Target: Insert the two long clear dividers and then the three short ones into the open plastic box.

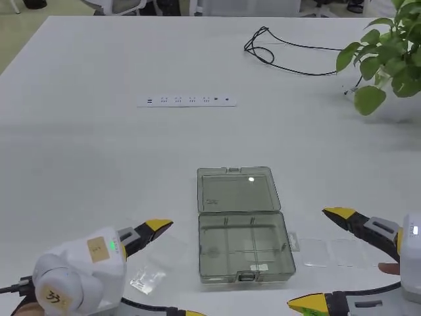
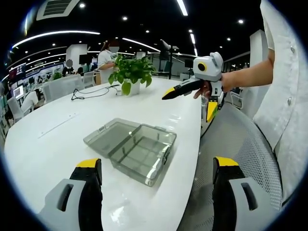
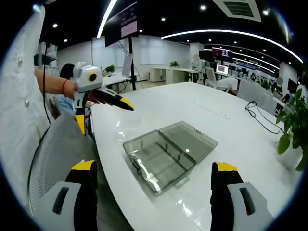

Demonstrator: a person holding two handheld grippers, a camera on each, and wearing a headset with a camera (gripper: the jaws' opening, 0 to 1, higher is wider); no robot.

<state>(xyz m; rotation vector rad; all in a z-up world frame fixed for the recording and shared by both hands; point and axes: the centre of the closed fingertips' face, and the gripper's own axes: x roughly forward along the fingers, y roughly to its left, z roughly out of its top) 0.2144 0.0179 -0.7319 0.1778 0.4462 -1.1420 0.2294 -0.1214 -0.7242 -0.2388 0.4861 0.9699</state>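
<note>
The open plastic box (image 1: 205, 253) sits near the front edge of the worktop (image 1: 99, 164), between the two grippers. The left gripper (image 1: 177, 270) and the right gripper (image 1: 310, 258) both have jaws spread wide and hold nothing. Clear dividers (image 1: 332, 252) lie flat just right of the box, nearer the right gripper, so that one probably should reach first.

the left tool (image 1: 176, 270) is cut off by the head view's bottom edge, the right tool (image 1: 319, 258) by its right corner. the clear dividers (image 1: 329, 252) beside the box (image 1: 202, 250) are too faint to be counted. the plant (image 1: 385, 59) is cropped at the right edge.
</note>
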